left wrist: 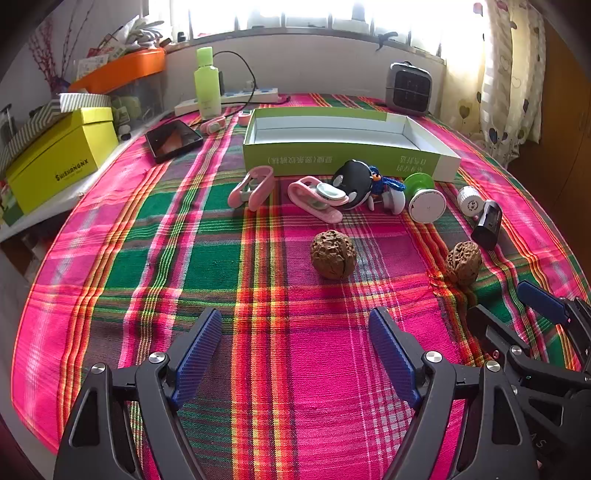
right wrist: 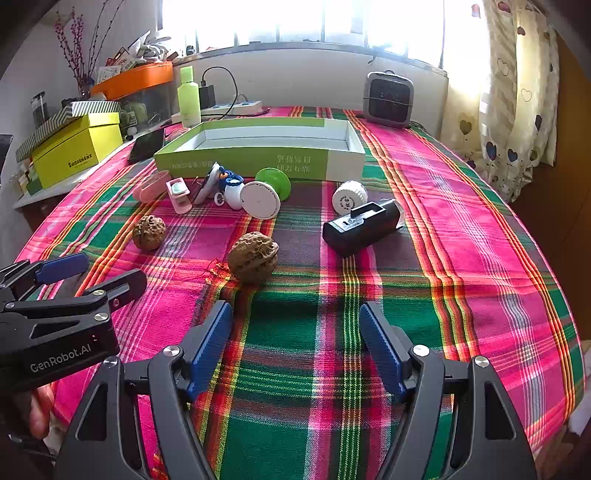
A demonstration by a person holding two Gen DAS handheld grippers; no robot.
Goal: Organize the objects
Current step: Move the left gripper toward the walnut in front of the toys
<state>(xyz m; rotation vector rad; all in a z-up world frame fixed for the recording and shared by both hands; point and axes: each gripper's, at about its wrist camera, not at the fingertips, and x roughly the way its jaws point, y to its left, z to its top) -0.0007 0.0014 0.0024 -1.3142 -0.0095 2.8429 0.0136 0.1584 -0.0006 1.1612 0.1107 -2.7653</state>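
Walnuts on plaid tablecloth — bright window behind.

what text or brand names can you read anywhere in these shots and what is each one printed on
"SWISHANGNX", or close to it; small and hard to make out: side of the yellow box.
"GenRobot.AI": body of the left gripper, as the right wrist view shows it.
Chinese characters, upside down in the left wrist view, too blurred to read: front wall of the green and white tray box.
Dark marks, too small to read: end of the small white cap.
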